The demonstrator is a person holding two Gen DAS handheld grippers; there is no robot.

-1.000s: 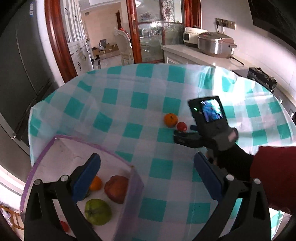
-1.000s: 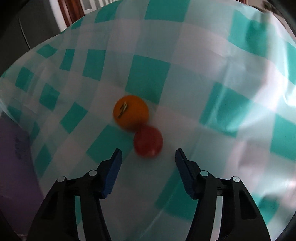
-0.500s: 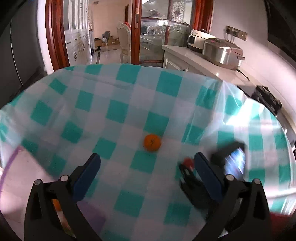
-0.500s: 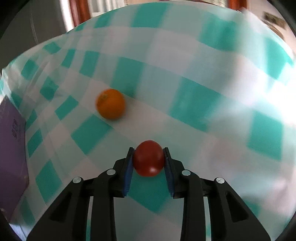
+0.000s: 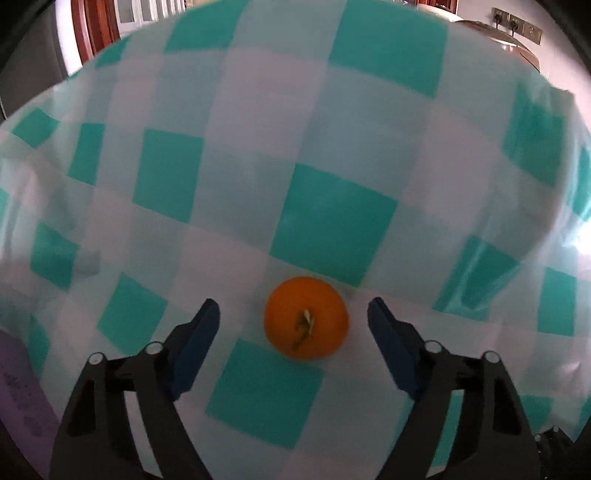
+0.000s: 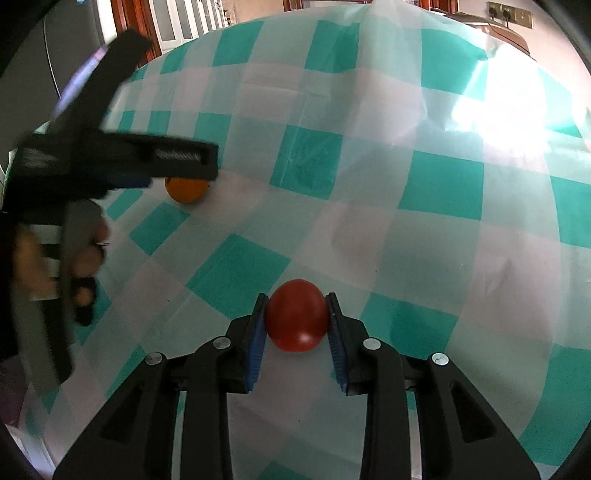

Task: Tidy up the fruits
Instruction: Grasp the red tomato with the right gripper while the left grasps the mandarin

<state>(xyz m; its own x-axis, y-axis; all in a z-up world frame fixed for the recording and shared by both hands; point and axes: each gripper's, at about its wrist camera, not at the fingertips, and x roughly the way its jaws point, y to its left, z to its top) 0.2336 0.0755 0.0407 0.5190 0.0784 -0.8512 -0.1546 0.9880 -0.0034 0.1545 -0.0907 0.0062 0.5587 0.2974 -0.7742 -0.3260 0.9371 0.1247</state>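
Note:
An orange [image 5: 306, 317] with its stem facing up lies on the teal-and-white checked tablecloth [image 5: 332, 206]. My left gripper [image 5: 293, 314] is open, its blue pads on either side of the orange and apart from it. In the right wrist view the same orange [image 6: 186, 190] is partly hidden under the left gripper's body [image 6: 118, 158]. My right gripper [image 6: 296, 306] is shut on a small red tomato [image 6: 297, 319] and holds it above the cloth.
A corner of the purple-edged box [image 5: 18, 384] shows at the lower left of the left wrist view. The cloth has wrinkles and a bright glare patch [image 6: 491, 110] at the right. A wooden door frame [image 5: 96, 33] stands beyond the table.
My left gripper has moved from over the box across the table to straddle the orange. My right gripper closed on the tomato and drew it back, away from the orange.

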